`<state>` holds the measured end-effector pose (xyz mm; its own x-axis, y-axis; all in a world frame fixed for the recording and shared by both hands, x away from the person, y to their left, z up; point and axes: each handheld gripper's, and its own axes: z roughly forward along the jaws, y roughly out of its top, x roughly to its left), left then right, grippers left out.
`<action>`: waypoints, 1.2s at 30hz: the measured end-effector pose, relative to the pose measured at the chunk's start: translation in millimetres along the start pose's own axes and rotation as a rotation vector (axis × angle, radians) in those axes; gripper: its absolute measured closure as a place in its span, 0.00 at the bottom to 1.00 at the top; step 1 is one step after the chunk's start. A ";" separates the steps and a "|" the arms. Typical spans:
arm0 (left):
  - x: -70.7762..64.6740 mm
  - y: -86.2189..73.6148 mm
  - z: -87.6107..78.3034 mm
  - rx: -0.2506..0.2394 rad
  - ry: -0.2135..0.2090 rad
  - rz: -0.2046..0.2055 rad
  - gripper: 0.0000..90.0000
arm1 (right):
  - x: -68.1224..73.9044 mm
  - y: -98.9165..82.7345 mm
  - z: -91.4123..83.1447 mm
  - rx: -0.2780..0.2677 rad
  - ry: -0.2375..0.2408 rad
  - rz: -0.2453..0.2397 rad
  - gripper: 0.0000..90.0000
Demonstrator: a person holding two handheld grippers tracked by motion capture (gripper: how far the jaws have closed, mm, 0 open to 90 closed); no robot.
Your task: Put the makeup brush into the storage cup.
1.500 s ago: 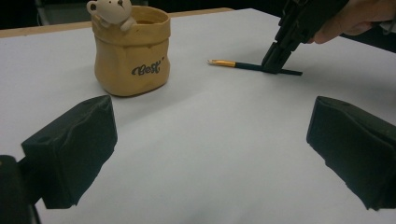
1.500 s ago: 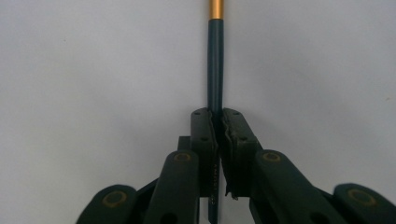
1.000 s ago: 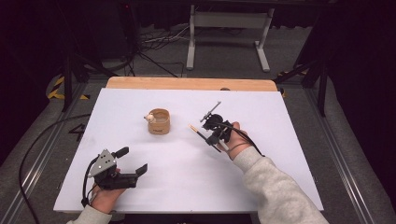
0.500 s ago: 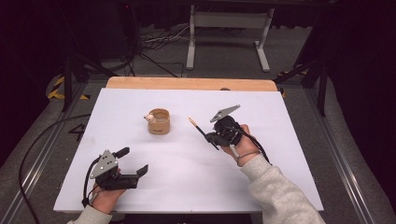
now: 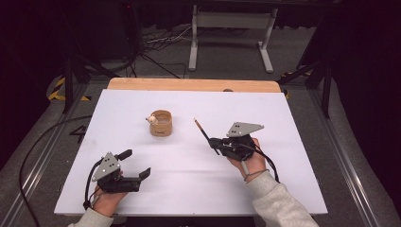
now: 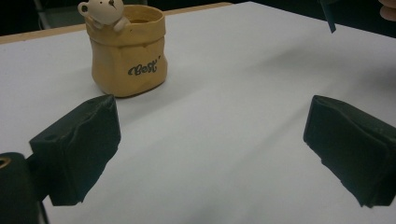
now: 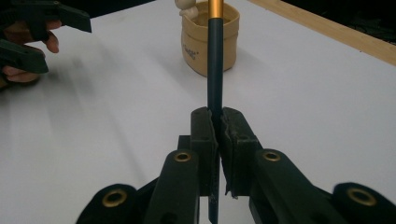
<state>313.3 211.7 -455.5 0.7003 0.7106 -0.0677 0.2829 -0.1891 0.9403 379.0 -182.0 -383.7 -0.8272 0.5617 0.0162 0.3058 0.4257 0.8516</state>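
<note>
My right tongs (image 7: 218, 122) are clamped tight on a dark pencil (image 7: 215, 65), held above the counter (image 5: 283, 123) and pointing toward the little tan pot (image 5: 161, 123). My left tongs (image 5: 135, 164) sit wide apart near the counter's front edge, holding nothing.

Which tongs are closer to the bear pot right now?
Right. The right tongs, shut on the pencil, sit just right of the bear pot; the left tongs hang open farther back, near the table's front edge.

White table (image 5: 293, 189), wooden far edge (image 5: 189, 84); tan bear-trimmed pot (image 5: 161, 124) standing on it.
</note>
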 end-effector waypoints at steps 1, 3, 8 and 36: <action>0.0 0.0 0.0 0.000 0.000 0.000 0.05 | 0.8 -2.6 -1.0 -0.022 0.011 0.004 0.94; -0.2 0.1 0.0 -0.004 0.000 -0.002 0.05 | 1.6 -6.1 -2.4 -0.048 0.011 0.004 0.94; -0.4 0.1 -0.1 -0.002 -0.003 0.000 0.05 | 3.0 -15.6 -8.5 -0.162 0.018 0.014 0.94; 0.3 12.4 0.4 -0.041 -0.080 -0.033 0.05 | 17.9 -36.9 -7.0 -0.331 0.062 -0.048 0.94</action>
<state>317.4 209.2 -444.0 0.7414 0.6596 -0.1240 0.2810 -0.1372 0.9499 349.6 -192.6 -411.2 -0.8669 0.4984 -0.0051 0.1045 0.1916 0.9759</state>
